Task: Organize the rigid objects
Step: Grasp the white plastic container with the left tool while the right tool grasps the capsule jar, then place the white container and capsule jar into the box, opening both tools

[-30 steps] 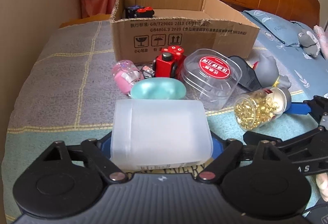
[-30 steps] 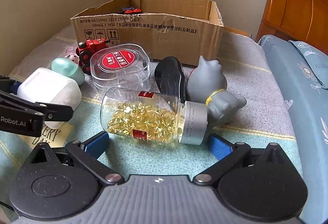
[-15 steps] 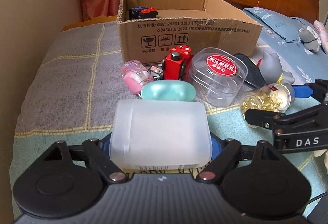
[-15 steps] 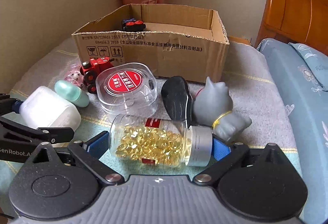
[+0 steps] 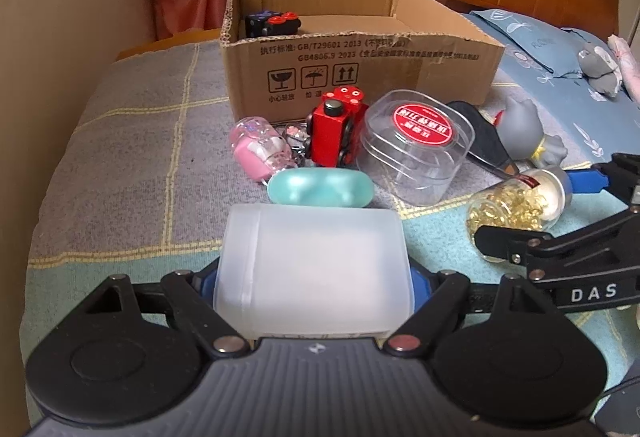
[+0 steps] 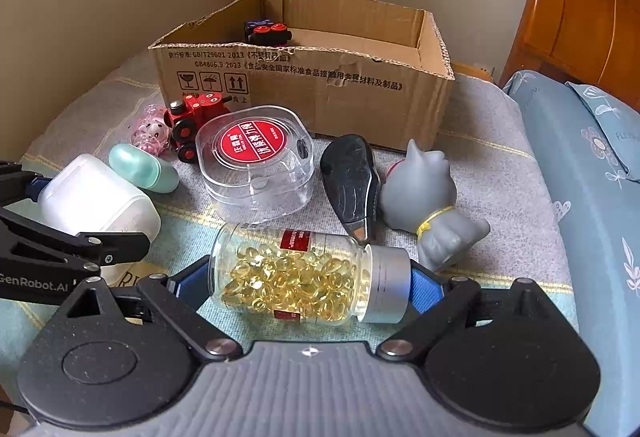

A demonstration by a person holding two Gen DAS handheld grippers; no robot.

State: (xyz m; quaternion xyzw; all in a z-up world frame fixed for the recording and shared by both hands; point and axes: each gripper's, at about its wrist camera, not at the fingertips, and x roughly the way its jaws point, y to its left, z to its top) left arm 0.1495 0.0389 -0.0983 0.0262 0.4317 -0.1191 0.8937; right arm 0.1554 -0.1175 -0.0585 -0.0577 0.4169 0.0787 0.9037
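A frosted white plastic container [image 5: 312, 261] sits between the blue pads of my left gripper [image 5: 314, 277], which is shut on it just above the blanket. A clear bottle of yellow capsules [image 6: 296, 277] with a silver cap lies crosswise in my right gripper [image 6: 304, 281]. Its jaws are closing, with one pad on the base and one on the cap. The left wrist view shows that bottle [image 5: 516, 203] at the right. An open cardboard box [image 6: 320, 77] stands behind the clutter with a black cube with red buttons [image 6: 266, 31] inside.
On the blanket before the box lie a red toy train [image 5: 334, 133], a pink toy [image 5: 260, 149], a teal egg-shaped case [image 5: 320, 187], a clear tub with a red label [image 6: 256, 165], a black oval object [image 6: 352, 177] and a grey cat figure [image 6: 428, 197]. A wooden headboard [image 6: 580, 17] is at the right.
My right gripper came forward around the capsule bottle and narrowed its jaws onto the bottle's two ends. The left gripper kept its hold on the white container.
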